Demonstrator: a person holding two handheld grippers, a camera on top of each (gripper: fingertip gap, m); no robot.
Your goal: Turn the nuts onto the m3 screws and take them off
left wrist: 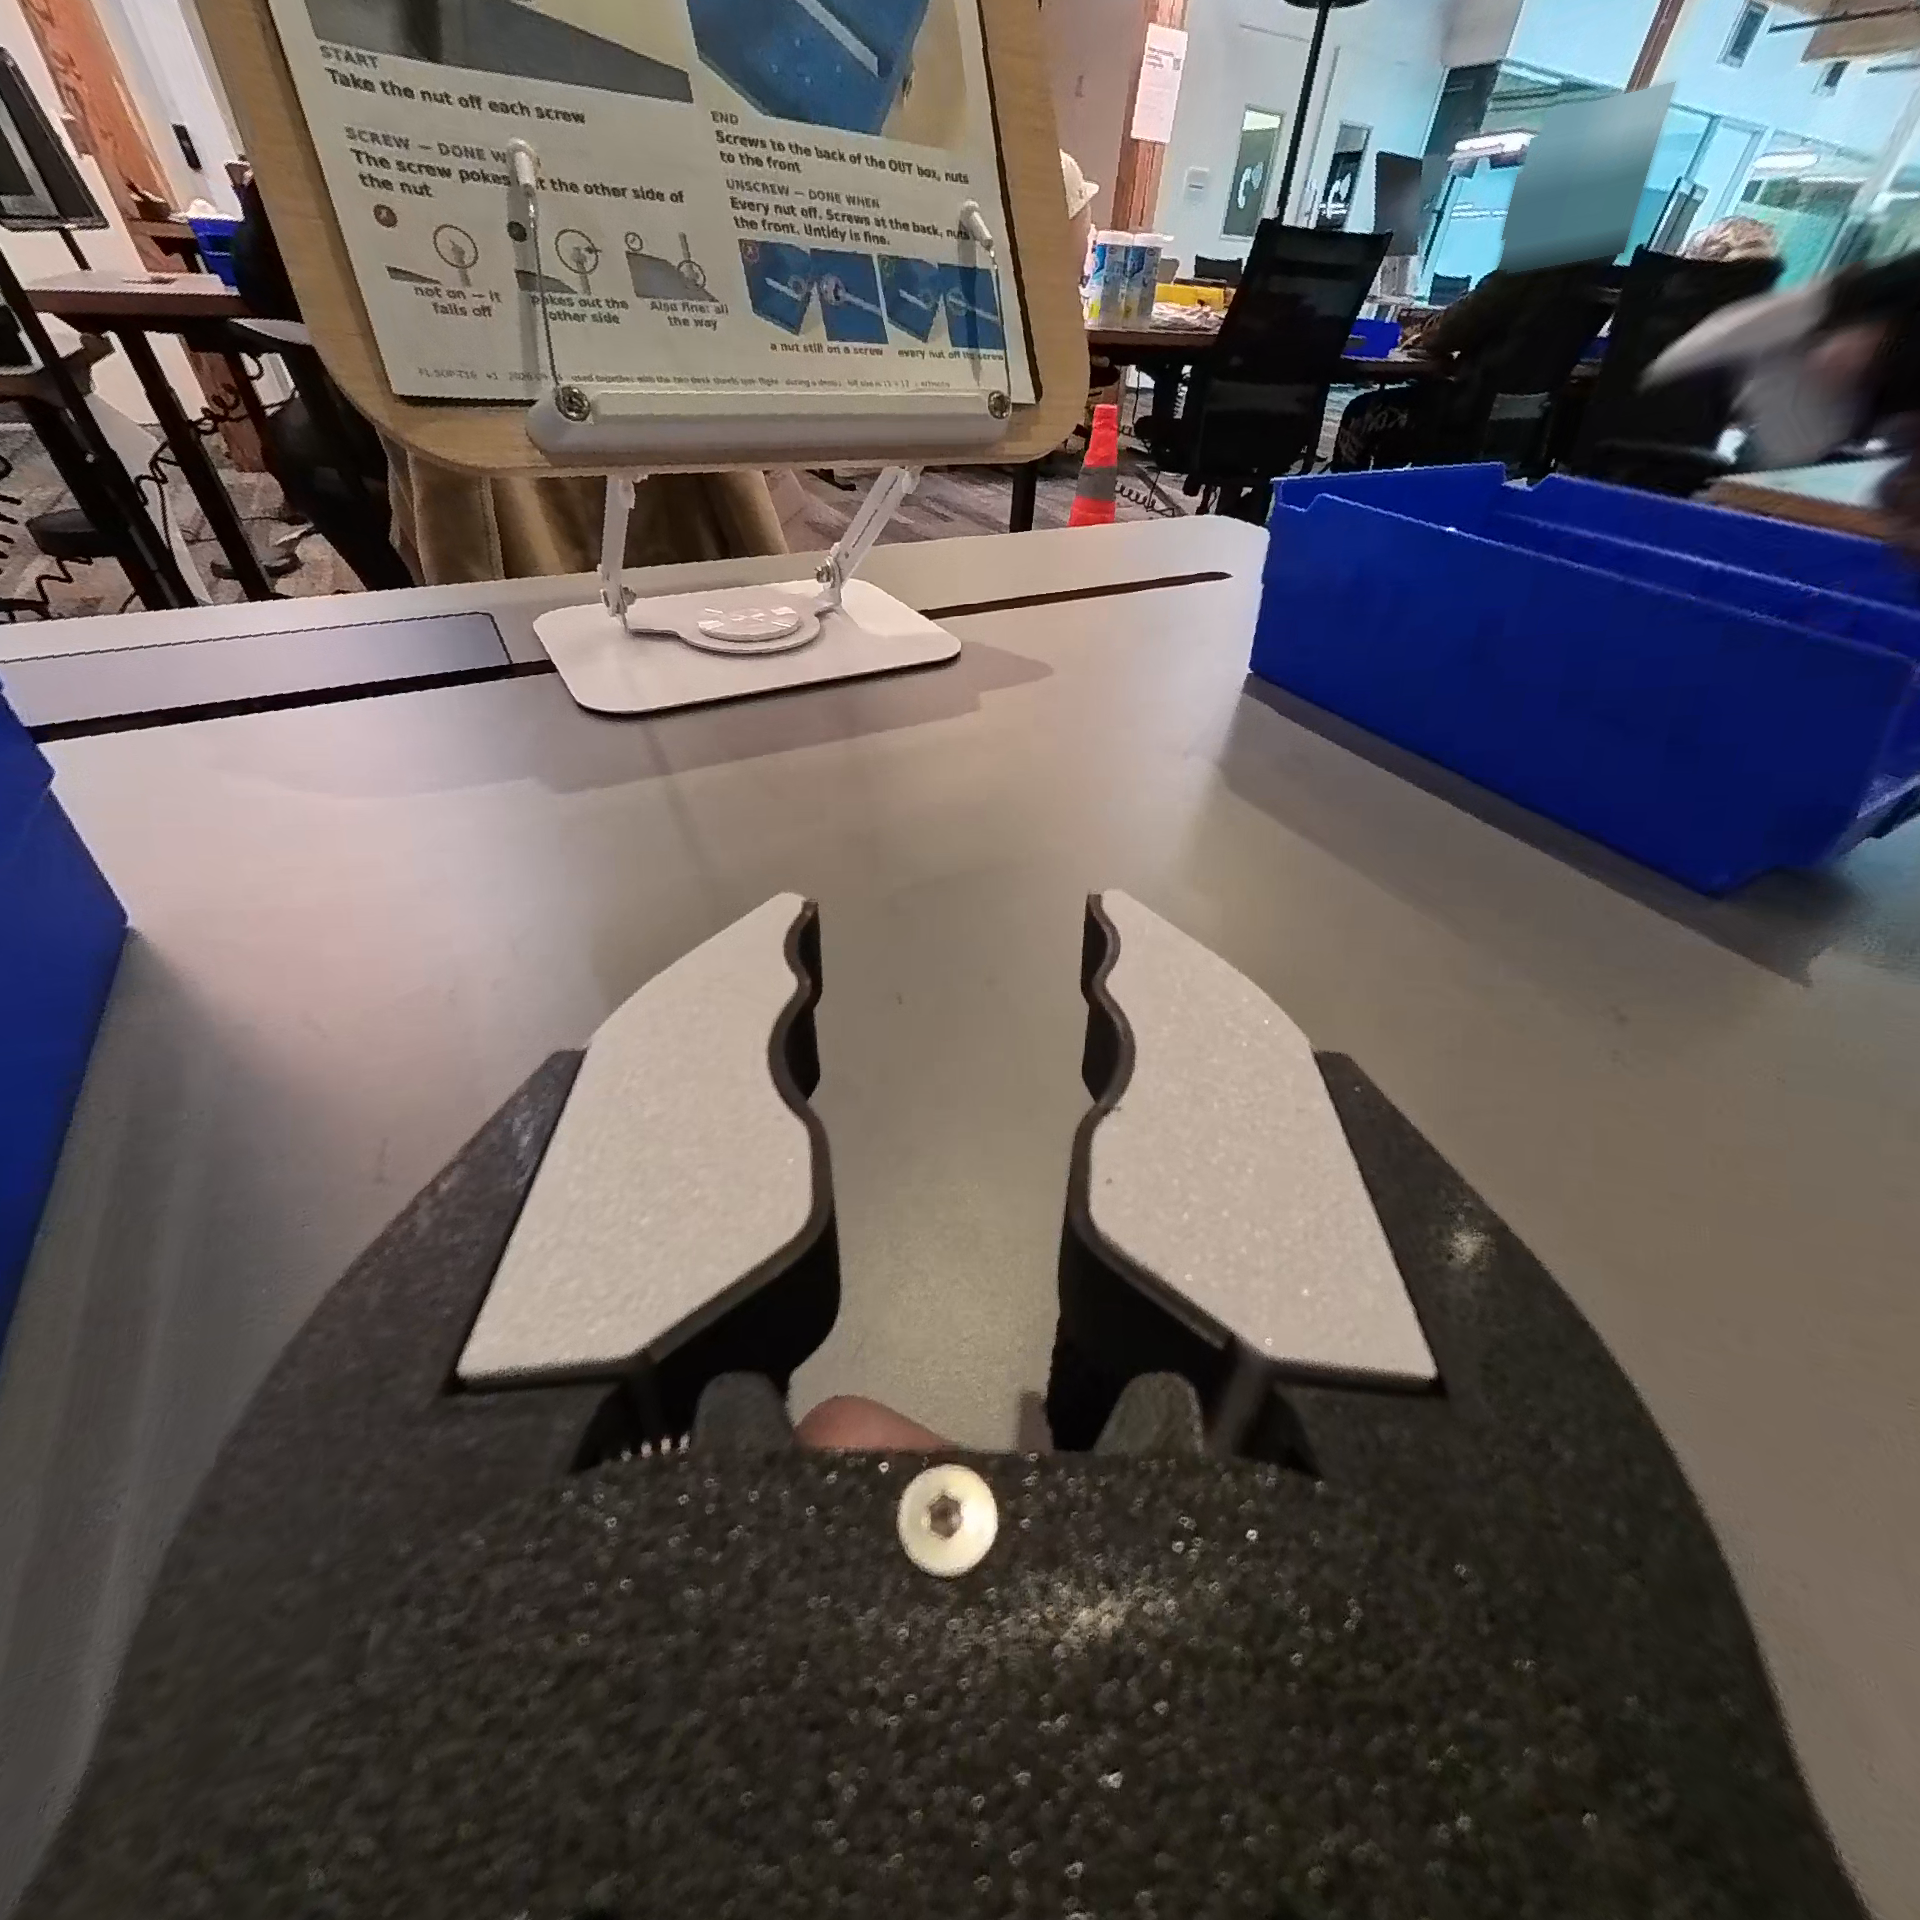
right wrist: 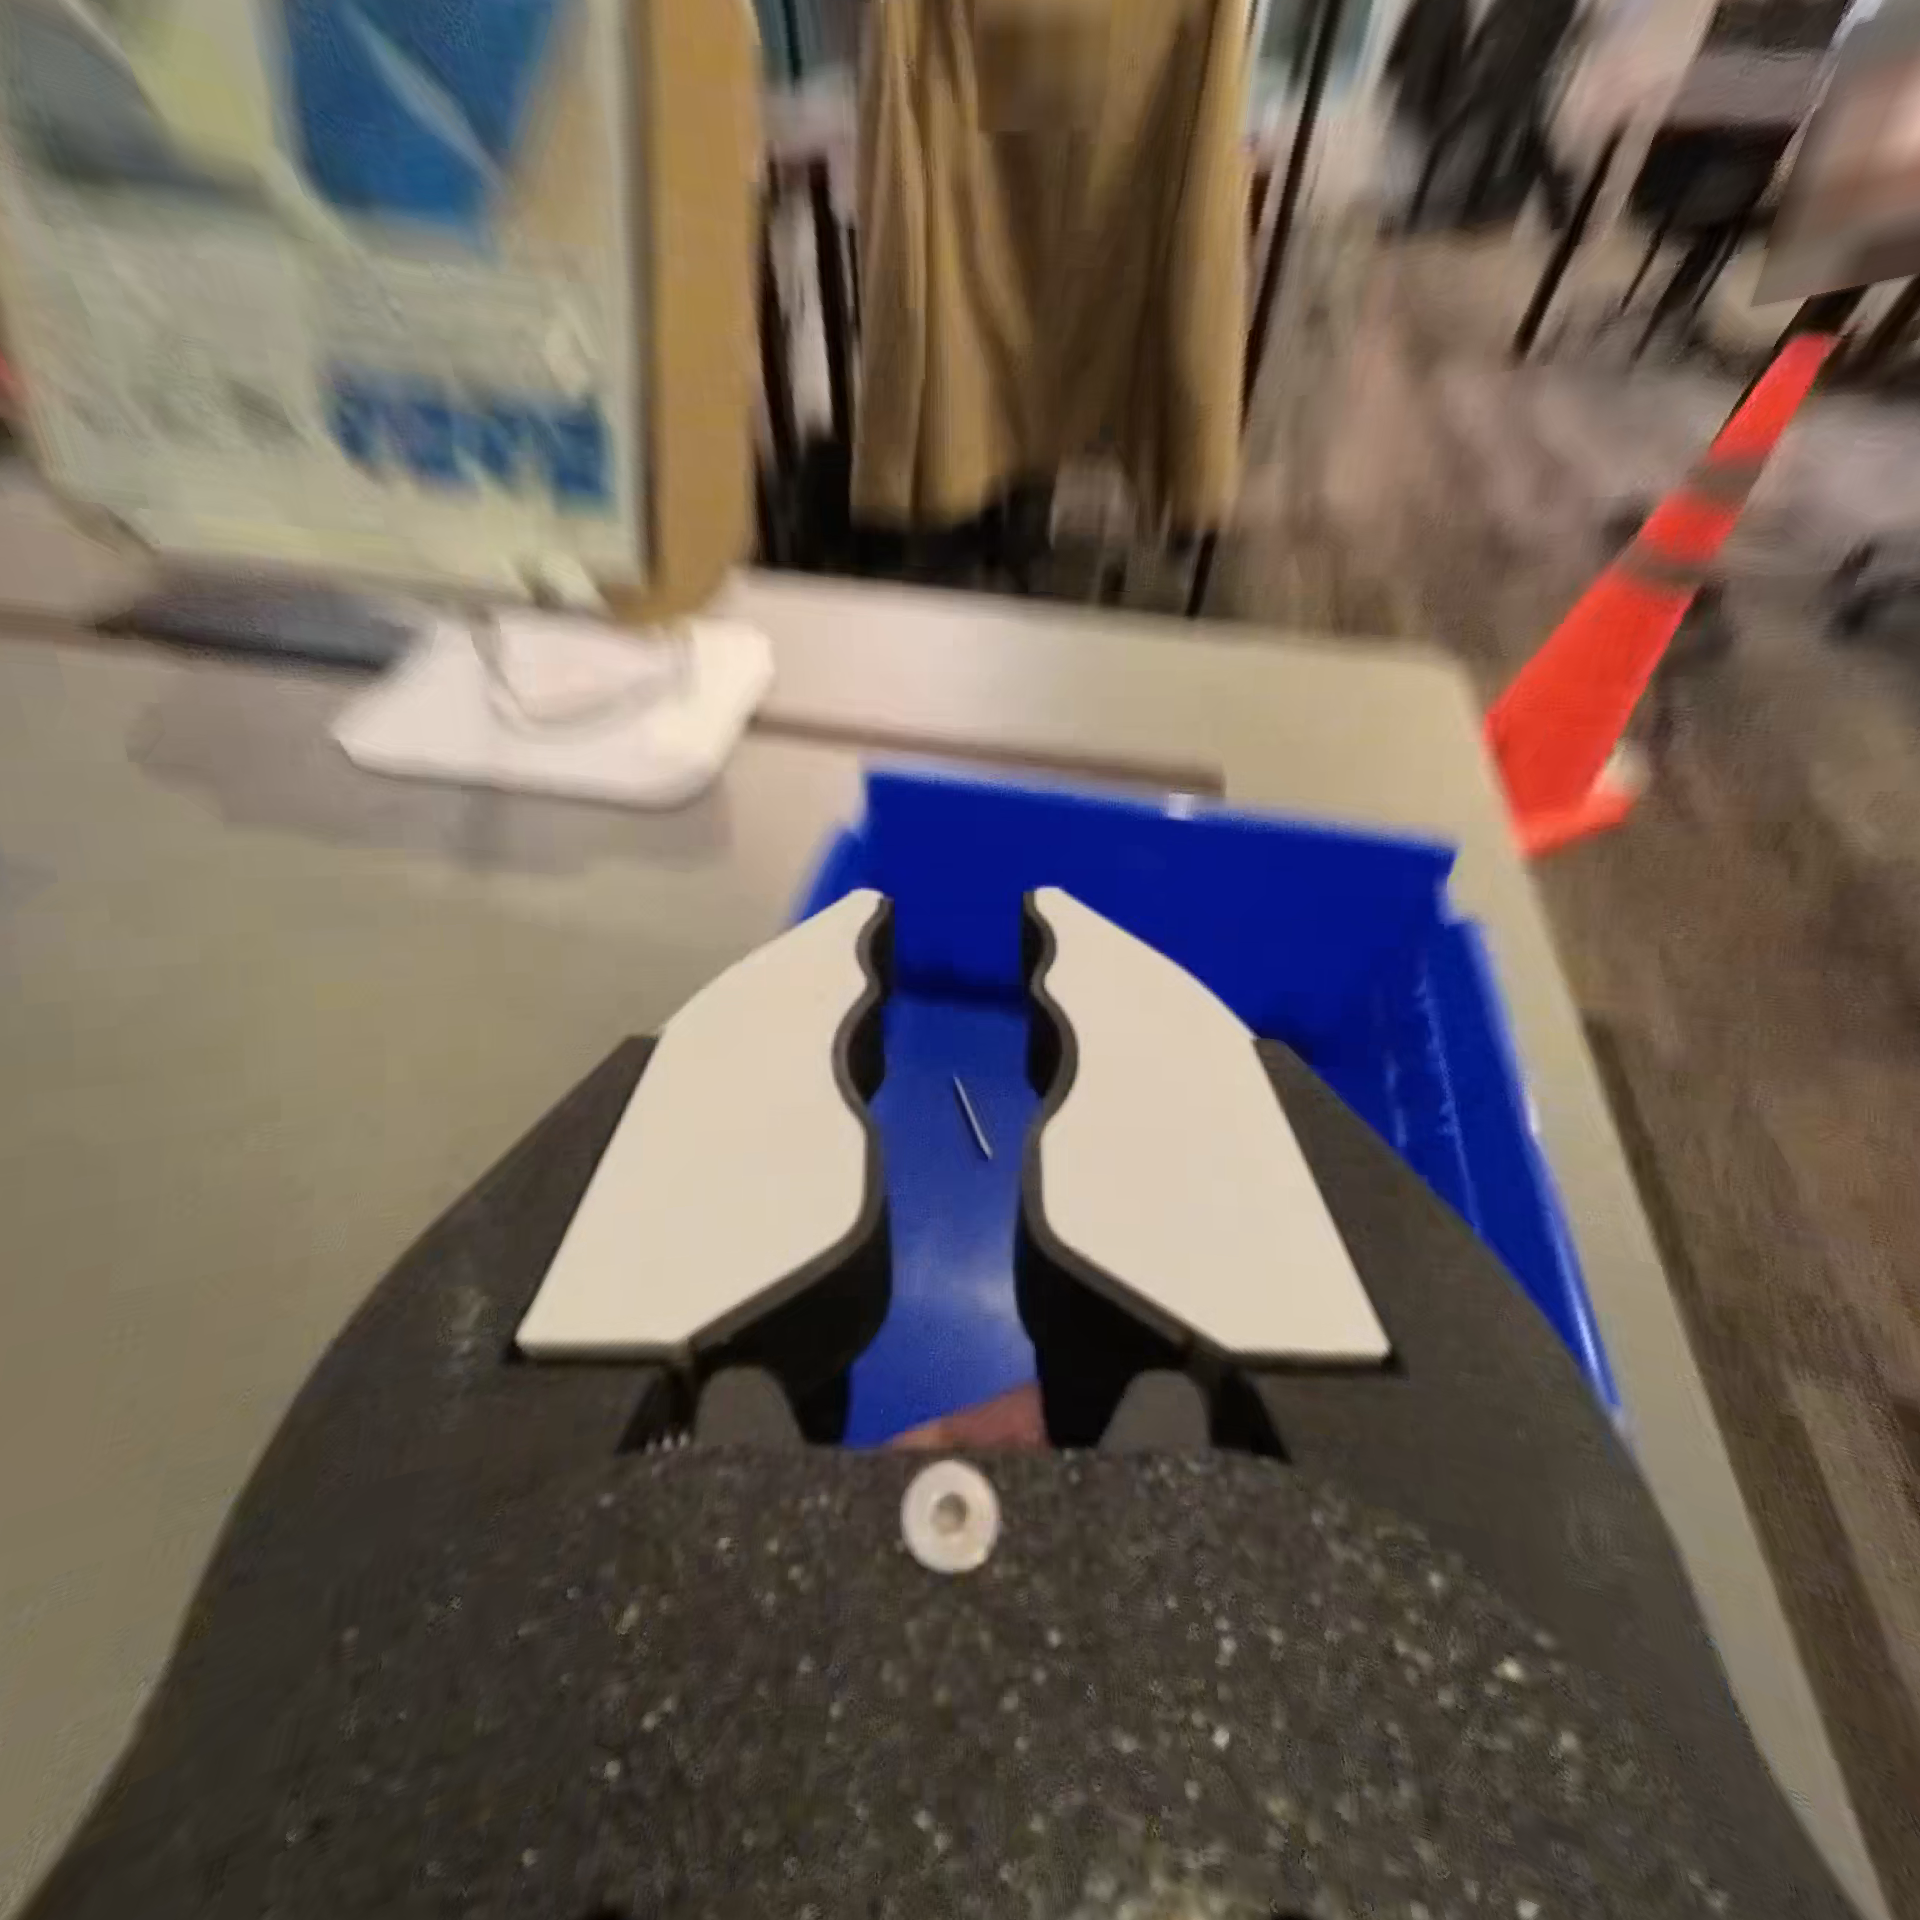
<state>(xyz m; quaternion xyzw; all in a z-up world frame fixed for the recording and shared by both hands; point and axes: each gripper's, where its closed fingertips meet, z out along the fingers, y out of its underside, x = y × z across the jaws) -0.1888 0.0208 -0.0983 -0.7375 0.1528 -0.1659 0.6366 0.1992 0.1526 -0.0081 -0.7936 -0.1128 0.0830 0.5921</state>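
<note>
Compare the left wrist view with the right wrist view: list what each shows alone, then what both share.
Left only: left gripper open over bare table, a second blue bin edge at far left.
Right only: right gripper open over the blue bin's inside, with a thin sliver on its floor.
Both: the bin, sheet stand, orange cone.

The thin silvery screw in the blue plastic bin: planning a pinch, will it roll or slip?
The thin silvery screw looks light and slender, so it probably rolls. The blue plastic bin floor seems smooth, so it may skid. The open right gripper dwarfs it.
</note>
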